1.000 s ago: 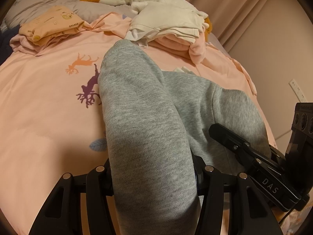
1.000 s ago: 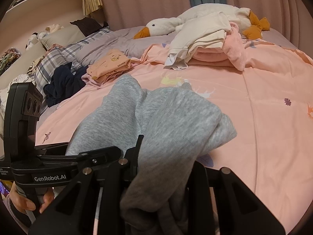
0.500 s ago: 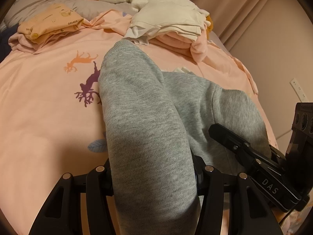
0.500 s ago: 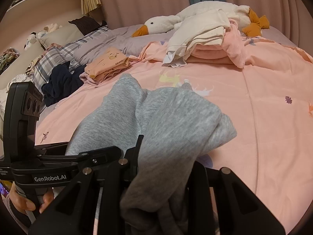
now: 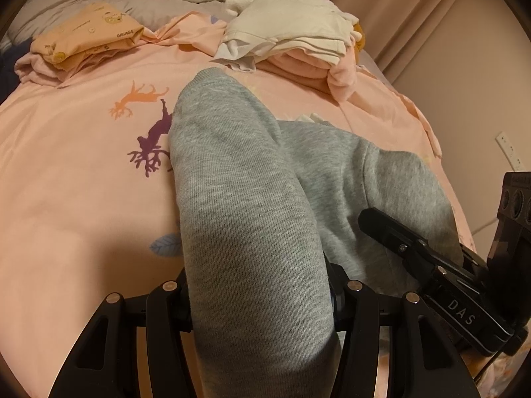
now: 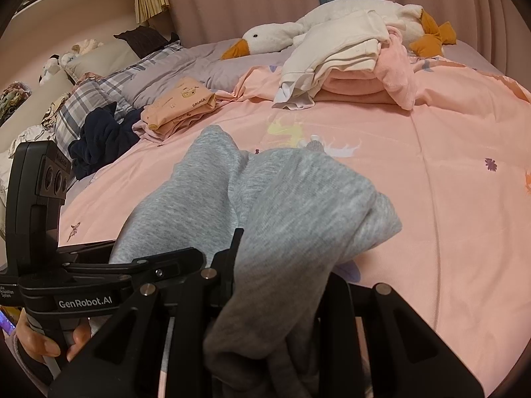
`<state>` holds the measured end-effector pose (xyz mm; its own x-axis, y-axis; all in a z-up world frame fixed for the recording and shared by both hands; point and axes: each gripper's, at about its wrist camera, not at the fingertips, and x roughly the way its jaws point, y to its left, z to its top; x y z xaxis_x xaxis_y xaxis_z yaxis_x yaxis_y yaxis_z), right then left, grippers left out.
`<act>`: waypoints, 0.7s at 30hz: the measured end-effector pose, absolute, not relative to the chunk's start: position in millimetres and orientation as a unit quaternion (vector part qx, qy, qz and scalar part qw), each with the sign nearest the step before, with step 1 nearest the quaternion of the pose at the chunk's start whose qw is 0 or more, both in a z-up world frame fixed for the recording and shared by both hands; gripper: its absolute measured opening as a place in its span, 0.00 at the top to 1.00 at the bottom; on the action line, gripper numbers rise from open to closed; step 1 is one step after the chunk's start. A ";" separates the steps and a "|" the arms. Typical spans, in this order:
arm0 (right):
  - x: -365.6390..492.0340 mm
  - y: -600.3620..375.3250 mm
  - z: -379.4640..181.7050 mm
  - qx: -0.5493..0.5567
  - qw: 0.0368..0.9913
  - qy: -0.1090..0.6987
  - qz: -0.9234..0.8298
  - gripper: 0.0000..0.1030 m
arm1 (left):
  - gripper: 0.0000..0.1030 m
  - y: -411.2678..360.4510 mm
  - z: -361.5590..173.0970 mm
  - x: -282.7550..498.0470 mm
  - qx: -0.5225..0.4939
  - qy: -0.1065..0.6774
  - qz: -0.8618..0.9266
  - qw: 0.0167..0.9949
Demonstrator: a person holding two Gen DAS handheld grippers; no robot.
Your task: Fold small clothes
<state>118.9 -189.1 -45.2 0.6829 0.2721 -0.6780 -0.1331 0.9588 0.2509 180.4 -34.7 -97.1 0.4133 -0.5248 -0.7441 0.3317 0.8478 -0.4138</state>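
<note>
Grey sweatpants (image 5: 252, 219) are clamped in both tools: the left gripper (image 5: 262, 301) pinches one leg, and the right gripper (image 6: 275, 295) grips the bunched other end, the two sitting close side by side. From there the garment drapes forward onto the pink duvet (image 5: 73, 172), its two legs lying next to each other, thick and softly ribbed. Further off, a folded orange garment (image 6: 179, 104) tops a small pile, a stack of cream and pink clothes (image 6: 345, 63) leans against a plush goose (image 6: 265, 38), and dark navy clothing (image 6: 99, 139) lies crumpled beside a plaid blanket (image 6: 89, 99).
</note>
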 end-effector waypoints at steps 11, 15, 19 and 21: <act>120.9 -195.9 -52.4 0.101 0.908 0.392 0.106 0.75 | 0.48 -37.9 -99.0 184.1 -0.088 0.481 -0.250 0.836; 121.5 -198.6 -54.6 0.104 0.907 0.395 0.105 0.75 | 0.48 -39.2 -99.7 184.7 -0.083 0.481 -0.248 0.837; 122.0 -201.1 -57.5 0.108 0.905 0.399 0.102 0.74 | 0.48 -38.6 -101.0 185.9 -0.084 0.483 -0.247 0.836; 122.4 -202.6 -59.2 0.110 0.904 0.402 0.099 0.74 | 0.48 -38.9 -101.6 185.8 -0.082 0.483 -0.246 0.836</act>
<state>122.4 -202.6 -59.2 0.6570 0.2676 -0.7048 -0.0911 0.9562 0.2781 185.8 -38.9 -101.6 0.4123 -0.4907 -0.7676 0.3314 0.8656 -0.3754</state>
